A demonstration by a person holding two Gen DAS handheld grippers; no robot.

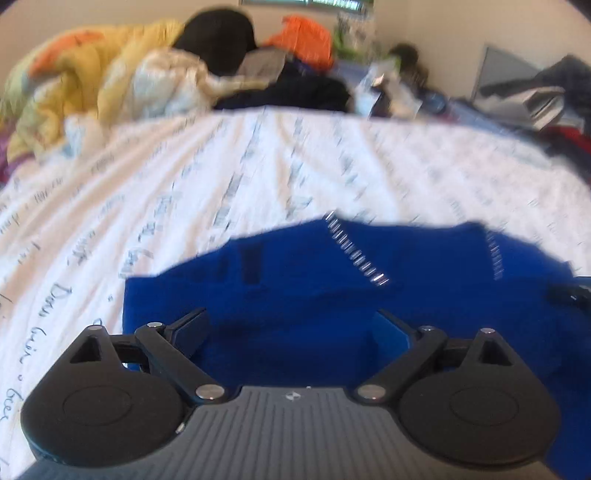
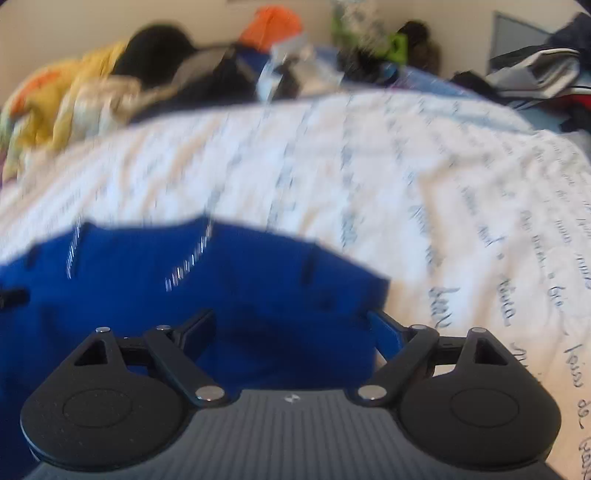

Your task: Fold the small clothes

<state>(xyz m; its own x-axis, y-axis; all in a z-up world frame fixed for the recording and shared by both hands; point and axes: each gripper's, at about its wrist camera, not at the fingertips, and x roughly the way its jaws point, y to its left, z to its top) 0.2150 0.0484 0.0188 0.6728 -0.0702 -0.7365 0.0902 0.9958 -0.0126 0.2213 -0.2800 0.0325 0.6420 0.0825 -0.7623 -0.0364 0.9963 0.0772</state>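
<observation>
A bright blue garment (image 1: 332,280) with a metal zipper (image 1: 356,247) lies flat on a white sheet with handwriting print (image 1: 258,158). My left gripper (image 1: 291,328) is open, its jaws spread wide just over the garment's near left part. The same garment (image 2: 207,280) fills the lower left of the right wrist view, its zipper (image 2: 188,258) blurred. My right gripper (image 2: 295,328) is open over the garment's near right corner, next to the sheet (image 2: 443,184). Both views are blurred by motion.
At the far side of the bed lie piles of clothes: yellow and orange (image 1: 85,70), black (image 1: 221,33), orange (image 1: 306,37), dark navy (image 1: 295,92). More folded clothes (image 1: 535,99) sit at the far right.
</observation>
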